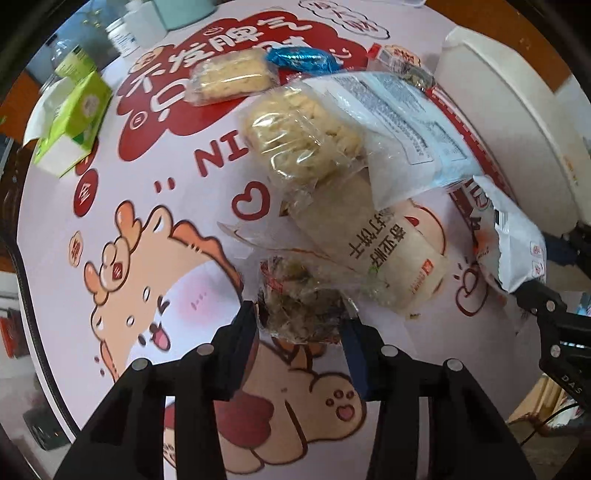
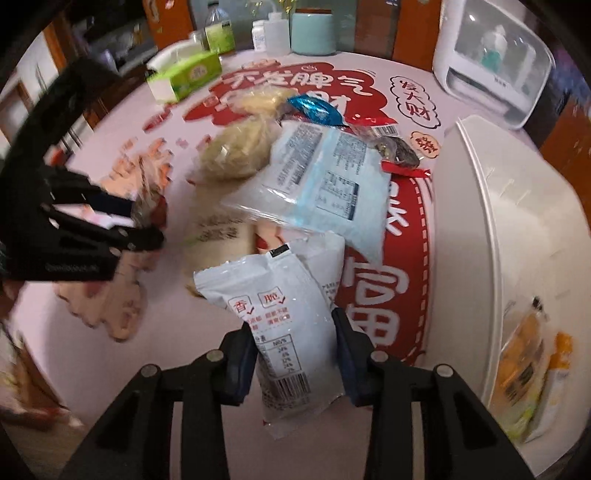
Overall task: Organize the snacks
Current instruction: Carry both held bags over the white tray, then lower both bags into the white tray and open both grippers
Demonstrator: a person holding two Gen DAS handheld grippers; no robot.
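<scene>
My left gripper (image 1: 301, 319) is shut on a small clear-wrapped dark snack (image 1: 301, 299) above the printed tablecloth. My right gripper (image 2: 295, 332) is shut on a white snack packet (image 2: 280, 325) with red characters; it also shows at the right of the left wrist view (image 1: 513, 236). A pile of snacks lies ahead: a beige cracker roll (image 1: 384, 251), clear-wrapped biscuits (image 1: 303, 129), a pale blue packet (image 2: 325, 181), a blue foil snack (image 2: 314, 109) and a red-ended dark snack (image 2: 399, 153). The left gripper shows blurred at the left of the right wrist view (image 2: 144, 221).
A white plastic bin (image 2: 491, 229) stands at the right with an orange-yellow packet (image 2: 524, 365) inside. A green tissue box (image 2: 184, 75), bottles (image 2: 264, 33) and a teal canister (image 2: 314, 31) stand at the table's far edge. A white appliance (image 2: 491, 62) is at the back right.
</scene>
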